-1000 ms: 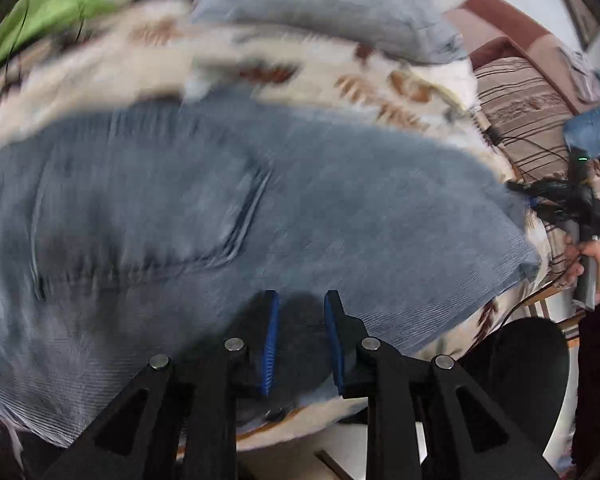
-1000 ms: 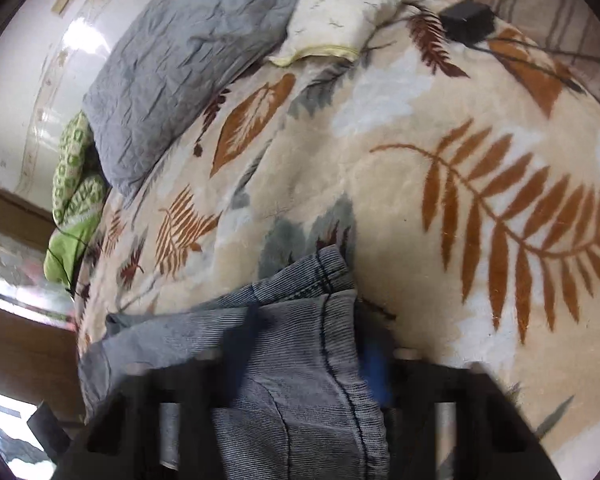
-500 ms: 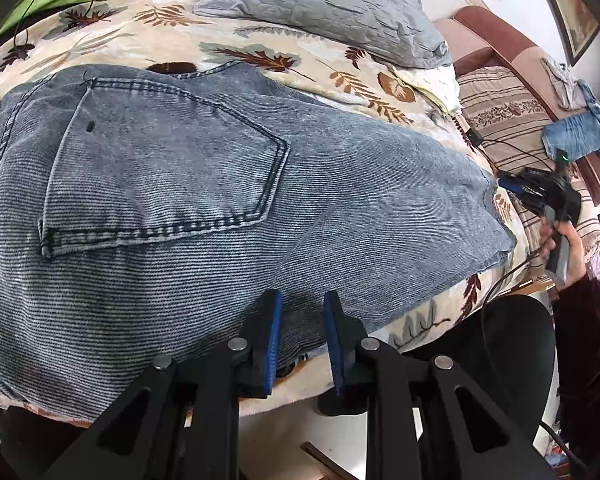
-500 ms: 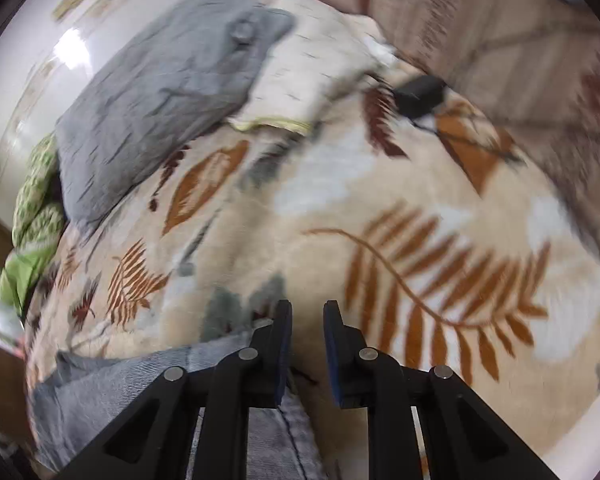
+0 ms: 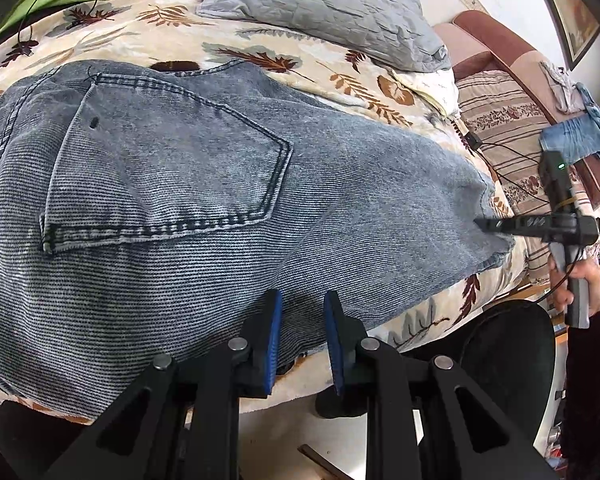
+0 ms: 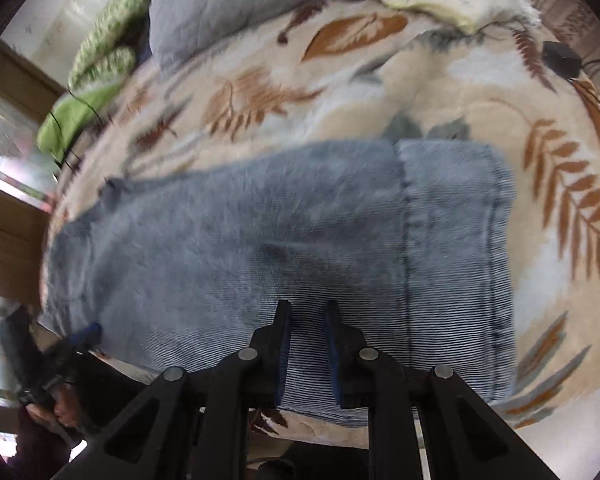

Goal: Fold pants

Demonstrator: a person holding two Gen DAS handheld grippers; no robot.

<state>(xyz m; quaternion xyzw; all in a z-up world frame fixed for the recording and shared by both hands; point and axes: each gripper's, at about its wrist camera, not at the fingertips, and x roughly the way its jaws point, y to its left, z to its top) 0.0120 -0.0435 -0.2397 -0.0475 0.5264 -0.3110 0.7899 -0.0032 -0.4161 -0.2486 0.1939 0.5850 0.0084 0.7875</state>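
From my left wrist, the pants lie flat on the leaf-print blanket, back pocket up, leg running off to the right. My left gripper hangs over their near edge, blue pads a narrow gap apart, nothing pinched. At the far leg end my right gripper reaches in over the hem.

From my right wrist, blurred, the denim fills the middle. The gripper's fingers stand slightly apart above the cloth, having just narrowed, with nothing clamped between them.
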